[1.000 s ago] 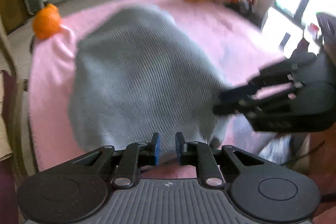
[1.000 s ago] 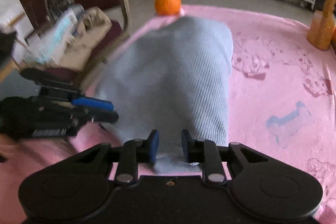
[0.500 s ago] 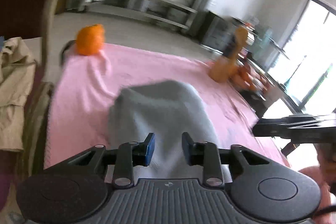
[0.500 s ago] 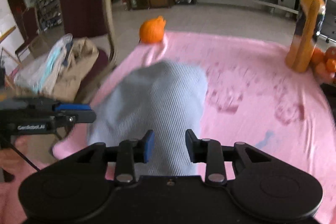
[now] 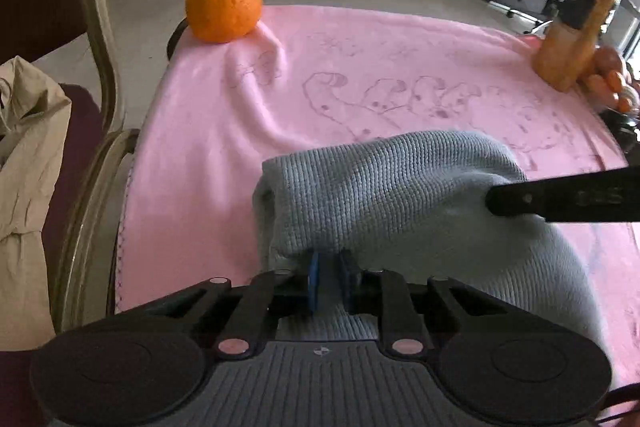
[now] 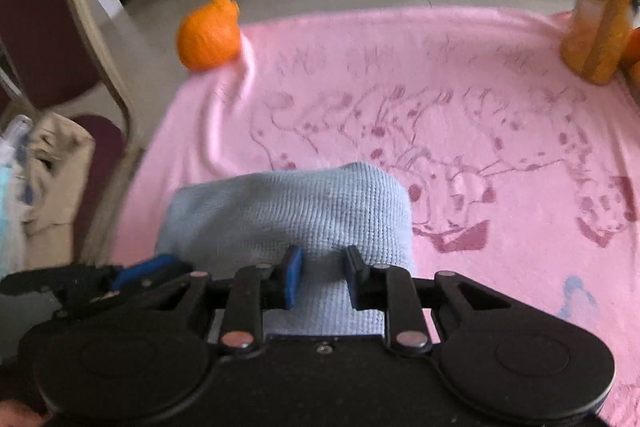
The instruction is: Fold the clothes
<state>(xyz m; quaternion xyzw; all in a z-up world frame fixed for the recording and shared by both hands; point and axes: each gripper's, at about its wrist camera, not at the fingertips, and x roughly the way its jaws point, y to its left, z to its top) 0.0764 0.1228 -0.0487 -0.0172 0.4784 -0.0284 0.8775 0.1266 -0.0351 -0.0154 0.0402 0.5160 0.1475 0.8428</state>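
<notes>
Pink blanket (image 5: 208, 131) carries a grey knit garment (image 5: 384, 195) lying crosswise; left gripper (image 5: 331, 281) and right gripper (image 6: 322, 277) closing on its near hem

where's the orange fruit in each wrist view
Left wrist: the orange fruit sits upper left, on the far left corner of the pink blanket.
Right wrist: the orange fruit sits upper left, blurred, on the same corner.
Shared landmark: the orange drink bottle at the far right.
</notes>
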